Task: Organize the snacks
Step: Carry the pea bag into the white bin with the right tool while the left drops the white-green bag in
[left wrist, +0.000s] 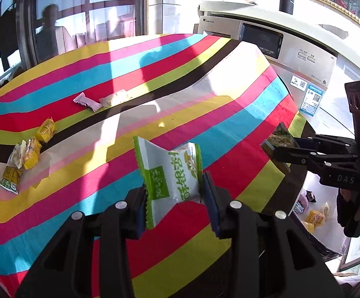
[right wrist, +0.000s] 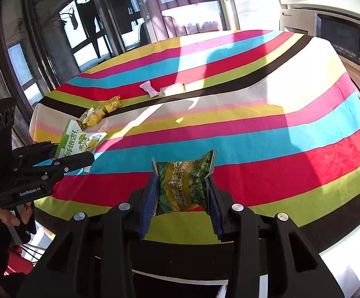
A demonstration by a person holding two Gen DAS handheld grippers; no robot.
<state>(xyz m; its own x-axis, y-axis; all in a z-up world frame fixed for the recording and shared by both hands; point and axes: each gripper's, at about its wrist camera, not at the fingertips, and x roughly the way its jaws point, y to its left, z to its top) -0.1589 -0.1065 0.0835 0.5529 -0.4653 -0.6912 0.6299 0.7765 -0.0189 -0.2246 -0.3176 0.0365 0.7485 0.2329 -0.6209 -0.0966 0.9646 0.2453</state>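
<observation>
The left gripper is clamped on a green-and-white snack packet, pads pressing its two sides, with the packet held clear above the striped tablecloth. The right gripper is clamped in the same manner on a dark green garlic-flavour pea packet, also held off the surface near its front edge.

Items remaining on the surface: a cluster of yellow snack packets at the left, with a small green packet at its near end, and a pink wrapper touching a pale wrapper farther back. More packets lie below the surface edge at the right; what holds them cannot be told.

Step in hand, as judged: transport, both grippers loaded. The next move calls for carrying each packet to its destination, probably the lower collection at the right, and releasing only once the packet is over it. Thin, crinkly packets may slip or twist in a side grip.
</observation>
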